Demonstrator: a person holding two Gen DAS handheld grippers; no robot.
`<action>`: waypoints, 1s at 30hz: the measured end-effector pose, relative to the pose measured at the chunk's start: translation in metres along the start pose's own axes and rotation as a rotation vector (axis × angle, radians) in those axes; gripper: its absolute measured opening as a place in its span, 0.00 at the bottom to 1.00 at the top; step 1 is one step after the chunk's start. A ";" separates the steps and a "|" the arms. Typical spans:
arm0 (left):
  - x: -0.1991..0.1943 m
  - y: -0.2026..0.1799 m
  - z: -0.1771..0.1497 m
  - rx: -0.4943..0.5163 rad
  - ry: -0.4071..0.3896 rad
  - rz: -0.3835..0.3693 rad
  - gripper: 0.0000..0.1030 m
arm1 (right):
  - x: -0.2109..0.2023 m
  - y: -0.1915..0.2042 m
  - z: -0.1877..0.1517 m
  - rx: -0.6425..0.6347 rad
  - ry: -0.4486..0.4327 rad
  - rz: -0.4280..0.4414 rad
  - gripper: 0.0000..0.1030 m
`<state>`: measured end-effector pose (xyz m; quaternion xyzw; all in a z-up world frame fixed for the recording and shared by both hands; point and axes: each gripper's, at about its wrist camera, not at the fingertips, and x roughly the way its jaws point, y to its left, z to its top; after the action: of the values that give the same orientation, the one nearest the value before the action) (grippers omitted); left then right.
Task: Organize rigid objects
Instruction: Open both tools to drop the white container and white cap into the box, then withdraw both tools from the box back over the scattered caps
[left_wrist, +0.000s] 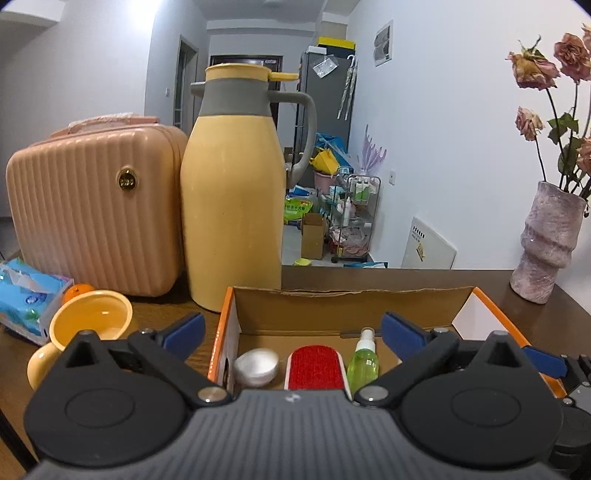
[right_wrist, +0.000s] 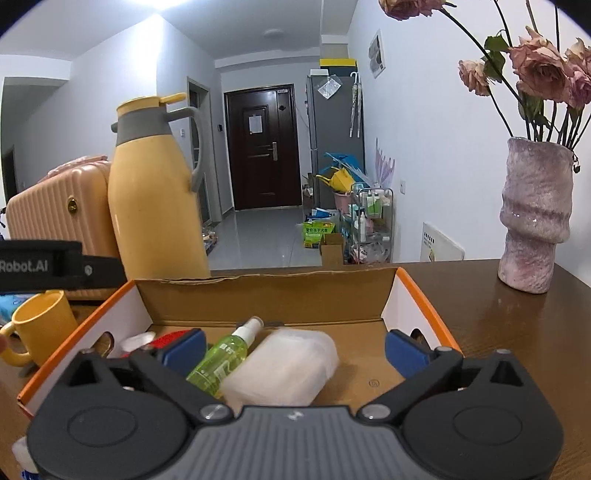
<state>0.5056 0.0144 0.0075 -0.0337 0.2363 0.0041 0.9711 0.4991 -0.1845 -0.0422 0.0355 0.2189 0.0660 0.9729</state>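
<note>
An open cardboard box with orange edges (left_wrist: 255, 302) (right_wrist: 413, 291) sits on the brown table. Inside it lie a silver oval object (left_wrist: 256, 366), a red lint brush (left_wrist: 316, 367), a green spray bottle (left_wrist: 364, 363) (right_wrist: 223, 360) and a white plastic-wrapped pack (right_wrist: 284, 365). My left gripper (left_wrist: 293, 330) is open and empty above the box's near side. My right gripper (right_wrist: 295, 350) is open and empty, its fingers either side of the bottle and pack, above them.
A yellow thermos jug (left_wrist: 232, 192) (right_wrist: 155, 192) and a pink ribbed case (left_wrist: 92, 206) stand behind the box. A yellow mug (left_wrist: 85, 325) (right_wrist: 37, 325), an orange and a tissue pack (left_wrist: 26, 295) are at left. A vase with dried roses (right_wrist: 532, 214) stands at right.
</note>
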 end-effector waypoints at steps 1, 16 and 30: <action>0.001 0.000 0.000 0.000 0.003 0.001 1.00 | 0.000 0.000 0.000 -0.001 0.002 0.000 1.00; -0.011 0.002 -0.003 -0.028 -0.029 -0.016 1.00 | -0.016 0.003 0.000 -0.013 -0.029 -0.014 1.00; -0.055 0.019 -0.032 -0.036 -0.115 -0.014 1.00 | -0.062 -0.001 -0.022 -0.062 -0.091 -0.070 1.00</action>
<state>0.4415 0.0313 0.0038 -0.0526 0.1798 0.0038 0.9823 0.4341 -0.1935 -0.0361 0.0006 0.1733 0.0371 0.9842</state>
